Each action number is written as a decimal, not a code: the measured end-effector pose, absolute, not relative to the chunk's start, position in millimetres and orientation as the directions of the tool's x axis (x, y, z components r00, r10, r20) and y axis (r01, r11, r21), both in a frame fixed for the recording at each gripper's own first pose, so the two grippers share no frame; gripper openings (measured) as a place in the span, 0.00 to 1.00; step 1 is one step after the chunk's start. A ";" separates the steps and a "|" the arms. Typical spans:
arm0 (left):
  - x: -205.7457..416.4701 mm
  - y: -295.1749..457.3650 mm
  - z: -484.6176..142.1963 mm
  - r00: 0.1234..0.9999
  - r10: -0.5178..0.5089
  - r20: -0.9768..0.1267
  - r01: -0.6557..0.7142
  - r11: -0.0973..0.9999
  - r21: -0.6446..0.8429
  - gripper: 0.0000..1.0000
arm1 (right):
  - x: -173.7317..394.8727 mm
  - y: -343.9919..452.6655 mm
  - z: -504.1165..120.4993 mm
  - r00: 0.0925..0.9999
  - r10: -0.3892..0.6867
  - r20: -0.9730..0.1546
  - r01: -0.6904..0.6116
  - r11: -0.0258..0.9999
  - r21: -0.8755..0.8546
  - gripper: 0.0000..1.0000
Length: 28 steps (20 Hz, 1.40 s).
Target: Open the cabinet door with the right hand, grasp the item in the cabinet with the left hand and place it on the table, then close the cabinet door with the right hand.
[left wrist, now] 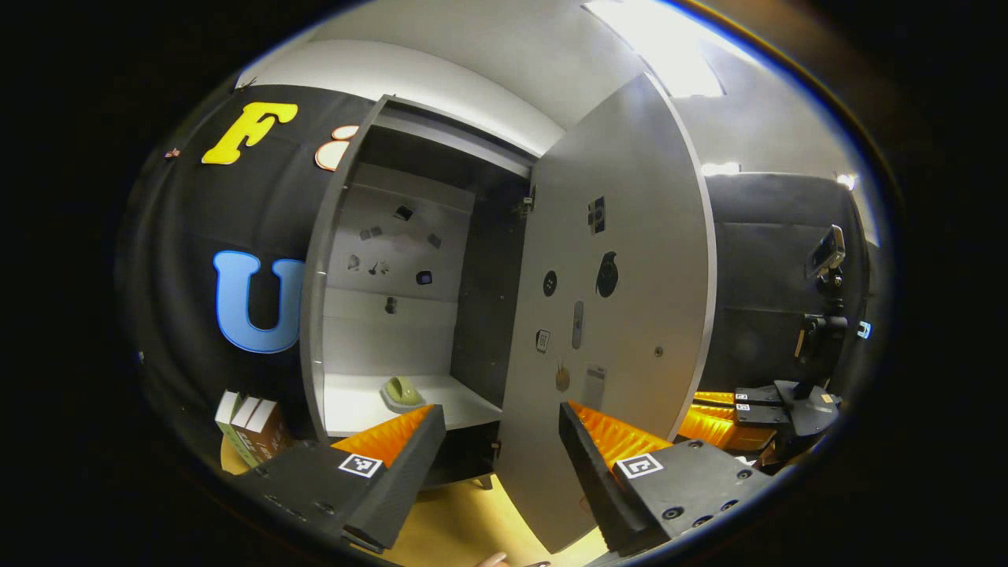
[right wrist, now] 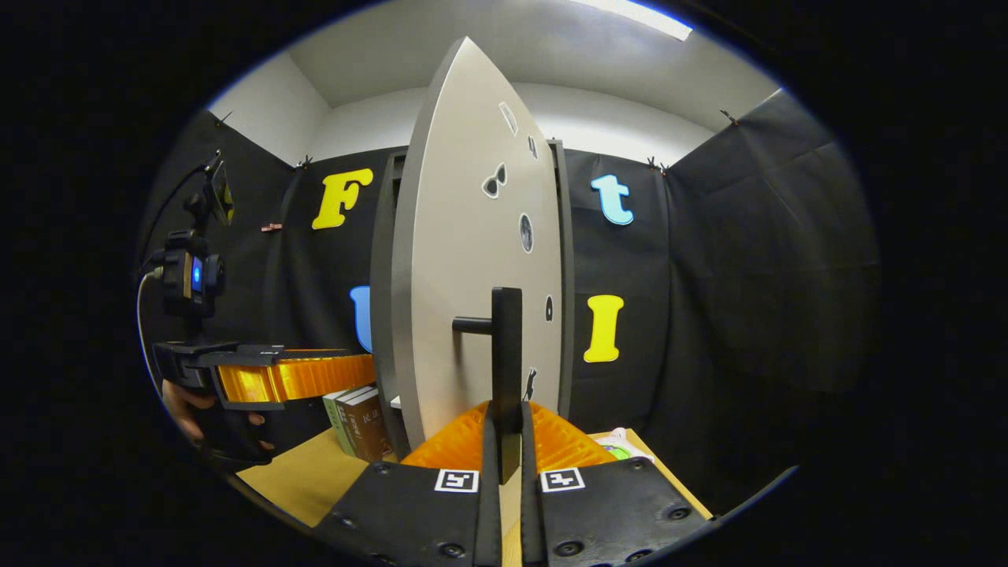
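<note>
The grey cabinet (left wrist: 346, 236) stands with its door (left wrist: 622, 315) swung wide. A small pale-green item (left wrist: 402, 391) lies on the cabinet's bottom shelf (left wrist: 354, 405). My left gripper (left wrist: 500, 429) is open in front of the cabinet, short of the shelf, with nothing between its fingers. In the right gripper view the door (right wrist: 465, 276) is seen nearly edge-on, and my right gripper (right wrist: 504, 441) is shut on the door's dark bar handle (right wrist: 506, 354). The left gripper (right wrist: 276, 378) shows at the left of that view, held by a hand (right wrist: 181, 413).
Books (left wrist: 252, 429) stand on the wooden table (left wrist: 465, 528) left of the cabinet. They also show beside the cabinet as books (right wrist: 358, 421). A white-and-green packet (right wrist: 622, 449) lies on the table right of the door. A camera on a stand (left wrist: 823, 315) is at the far right.
</note>
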<state>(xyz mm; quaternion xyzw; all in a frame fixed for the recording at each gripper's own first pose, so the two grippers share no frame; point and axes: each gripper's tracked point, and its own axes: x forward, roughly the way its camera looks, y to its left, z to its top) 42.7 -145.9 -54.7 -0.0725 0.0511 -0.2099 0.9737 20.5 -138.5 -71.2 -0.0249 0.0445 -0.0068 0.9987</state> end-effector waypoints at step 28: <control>193.2 -123.3 -96.2 0.963 -0.236 -0.128 0.223 0.969 -0.103 0.92 | -56.4 -315.2 -36.2 0.923 -0.383 0.023 0.383 0.916 -0.117 0.09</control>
